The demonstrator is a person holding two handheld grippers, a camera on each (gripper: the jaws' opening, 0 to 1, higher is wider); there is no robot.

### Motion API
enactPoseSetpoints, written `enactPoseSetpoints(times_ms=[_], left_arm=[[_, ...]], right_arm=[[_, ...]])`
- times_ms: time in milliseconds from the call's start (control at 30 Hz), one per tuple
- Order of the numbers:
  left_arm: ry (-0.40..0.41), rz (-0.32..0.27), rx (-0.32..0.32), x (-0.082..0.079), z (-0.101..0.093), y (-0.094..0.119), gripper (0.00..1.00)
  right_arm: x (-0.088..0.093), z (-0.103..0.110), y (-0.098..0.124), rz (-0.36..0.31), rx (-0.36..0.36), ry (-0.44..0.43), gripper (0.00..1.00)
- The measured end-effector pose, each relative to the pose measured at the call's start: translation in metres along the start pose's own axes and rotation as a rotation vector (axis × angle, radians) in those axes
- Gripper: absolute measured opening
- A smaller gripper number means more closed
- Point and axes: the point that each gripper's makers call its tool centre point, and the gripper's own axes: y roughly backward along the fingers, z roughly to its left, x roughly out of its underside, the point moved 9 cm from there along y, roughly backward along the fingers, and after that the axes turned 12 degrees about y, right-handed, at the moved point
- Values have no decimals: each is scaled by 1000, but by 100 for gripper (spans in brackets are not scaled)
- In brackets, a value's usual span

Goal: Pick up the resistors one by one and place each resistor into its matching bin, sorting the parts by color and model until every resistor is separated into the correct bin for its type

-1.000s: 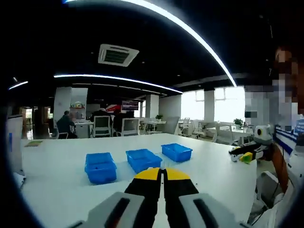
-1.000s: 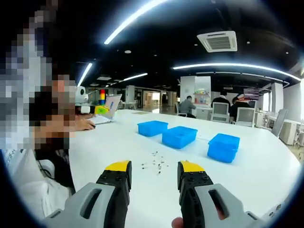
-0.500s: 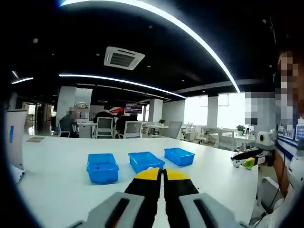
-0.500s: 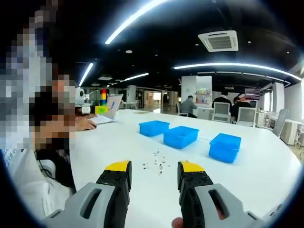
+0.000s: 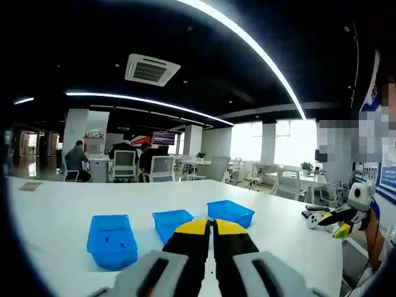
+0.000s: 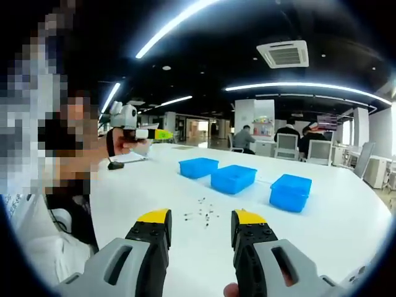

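Bins first, in the left gripper view: three blue plastic bins (image 5: 112, 238) stand on the white surface (image 5: 55, 204) beyond the clenched, empty left tool (image 5: 208, 230).

Right gripper view: the released right tool (image 6: 200, 224) points toward tiny dark scattered resistors (image 6: 201, 215), probably light, with bendable leads; pinch the body. Open office behind.

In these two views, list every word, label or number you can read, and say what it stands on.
None can be read.
Blue-and-white sign, upper right of the left gripper view: lettering too blurred.
Wall screen far back: too small.
Three blue bins, white table and resistors: no readable marking.
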Motion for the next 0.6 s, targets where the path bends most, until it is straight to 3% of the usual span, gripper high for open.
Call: enactPoseSetpoints(times_ms=[100,333,467,600], left_arm=[[29,10,-4,-5,9,-32,5],[14,59,-85,-3,31,-100,5],[27,75,-152,4,47,-129,5],[25,78,-181,9,56,-142,6]], right_arm=[[0,0,0,0,2,-1,40],[-1,1,0,-1,-3,3,40],[-1,1,0,-1,0,5,40],[-1,1,1,-3,2,6,40]])
